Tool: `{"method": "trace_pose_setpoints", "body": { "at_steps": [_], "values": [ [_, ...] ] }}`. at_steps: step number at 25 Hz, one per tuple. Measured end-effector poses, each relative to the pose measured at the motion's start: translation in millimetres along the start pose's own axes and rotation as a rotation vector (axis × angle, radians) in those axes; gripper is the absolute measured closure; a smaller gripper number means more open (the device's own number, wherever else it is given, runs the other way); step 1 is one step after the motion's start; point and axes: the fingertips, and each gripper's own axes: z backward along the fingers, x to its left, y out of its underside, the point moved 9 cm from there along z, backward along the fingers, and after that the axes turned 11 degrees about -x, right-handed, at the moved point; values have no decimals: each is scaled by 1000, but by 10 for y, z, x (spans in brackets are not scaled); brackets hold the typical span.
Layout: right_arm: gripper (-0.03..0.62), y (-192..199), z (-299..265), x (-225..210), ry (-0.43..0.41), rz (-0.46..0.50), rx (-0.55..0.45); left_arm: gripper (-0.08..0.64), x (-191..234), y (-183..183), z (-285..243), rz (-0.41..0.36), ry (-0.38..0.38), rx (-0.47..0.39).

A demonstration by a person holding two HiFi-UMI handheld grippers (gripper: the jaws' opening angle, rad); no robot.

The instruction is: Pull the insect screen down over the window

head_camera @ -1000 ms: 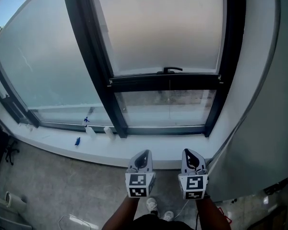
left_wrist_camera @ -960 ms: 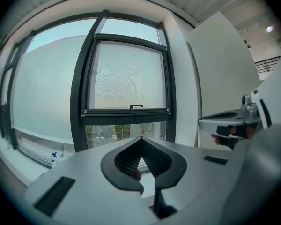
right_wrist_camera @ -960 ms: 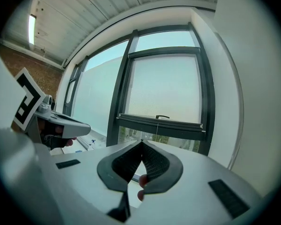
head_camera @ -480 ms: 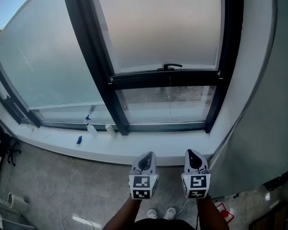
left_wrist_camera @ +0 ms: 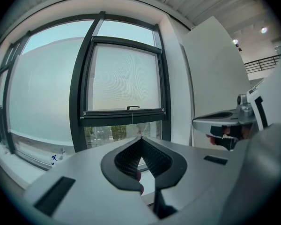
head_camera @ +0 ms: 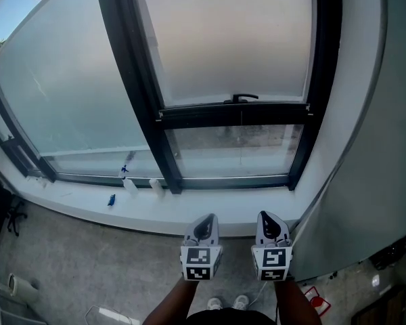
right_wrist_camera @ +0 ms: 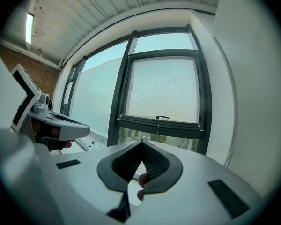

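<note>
The insect screen (head_camera: pixel 230 39) covers the upper part of the dark-framed window. Its bottom bar (head_camera: pixel 233 115) with a small black handle (head_camera: pixel 240 98) hangs above a strip of uncovered glass (head_camera: pixel 233 143). My left gripper (head_camera: pixel 204 223) and right gripper (head_camera: pixel 268 220) are side by side, low and well short of the sill. Both are shut with nothing between the fingers. In the left gripper view the left gripper (left_wrist_camera: pixel 139 138) points level at the bar (left_wrist_camera: pixel 124 116) and handle (left_wrist_camera: pixel 132 107). The right gripper (right_wrist_camera: pixel 141 142) likewise faces the handle (right_wrist_camera: pixel 162 117).
On the white sill (head_camera: pixel 210 212) stand small bottles (head_camera: pixel 128 183) and a blue item (head_camera: pixel 110 199) at the left. A large fixed pane (head_camera: pixel 61 93) lies left of the window, and a white wall panel (head_camera: pixel 372 168) rises close on the right. The person's shoes (head_camera: pixel 227 302) show on the grey floor.
Both grippers have shifted slightly, still side by side and shut. The person's feet have come level with each other. The screen's bar and handle stay at the same height.
</note>
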Motion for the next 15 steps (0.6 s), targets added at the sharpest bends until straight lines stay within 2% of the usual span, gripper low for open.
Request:
{"method": "trace_pose_setpoints", "body": {
  "at_steps": [8, 15],
  "values": [
    [589, -20, -33, 85, -10, 6, -24, 558, 50, -8, 30, 2, 1, -5],
    [589, -125, -5, 122, -13, -1, -12, 557, 12, -82, 67, -60, 2, -51]
  ]
}}
